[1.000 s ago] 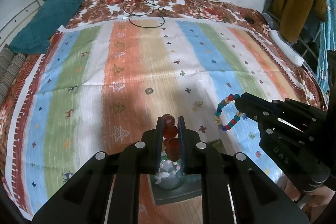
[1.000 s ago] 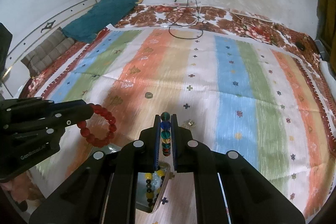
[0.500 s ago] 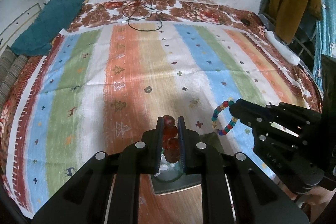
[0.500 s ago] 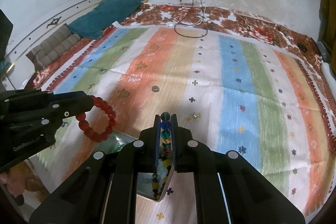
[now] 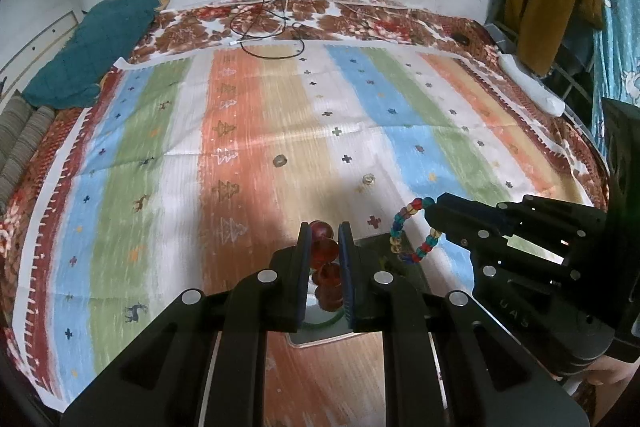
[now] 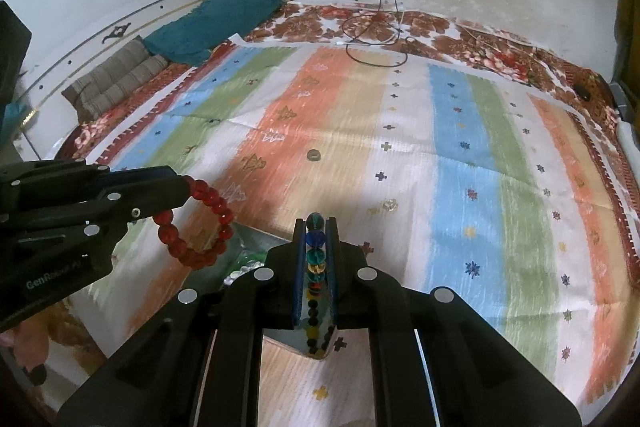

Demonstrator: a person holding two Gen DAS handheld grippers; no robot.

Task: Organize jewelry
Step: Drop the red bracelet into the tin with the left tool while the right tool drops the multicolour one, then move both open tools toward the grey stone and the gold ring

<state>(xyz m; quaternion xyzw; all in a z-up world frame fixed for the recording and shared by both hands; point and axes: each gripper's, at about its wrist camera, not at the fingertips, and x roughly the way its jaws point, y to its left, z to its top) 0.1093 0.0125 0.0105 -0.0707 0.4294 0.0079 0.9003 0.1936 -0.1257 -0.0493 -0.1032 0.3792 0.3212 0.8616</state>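
While clamped in the left gripper (image 5: 325,239), red bead bracelet (image 5: 326,263) hanging above clear tray (image 5: 320,337) on striped bedcover (image 5: 248,131). Right gripper (image 6: 316,239) pinched tight on multicoloured bead bracelet (image 6: 315,259), just beside the left. Two small rings (image 5: 280,160) (image 5: 367,179) lying apart on cover beyond.

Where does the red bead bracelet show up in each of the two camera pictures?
Left wrist view: red bead bracelet at bottom centre, pinched in the left gripper.
Right wrist view: the bracelet hangs at left, from that gripper.
Shared landmark: the small ring on the orange stripe.
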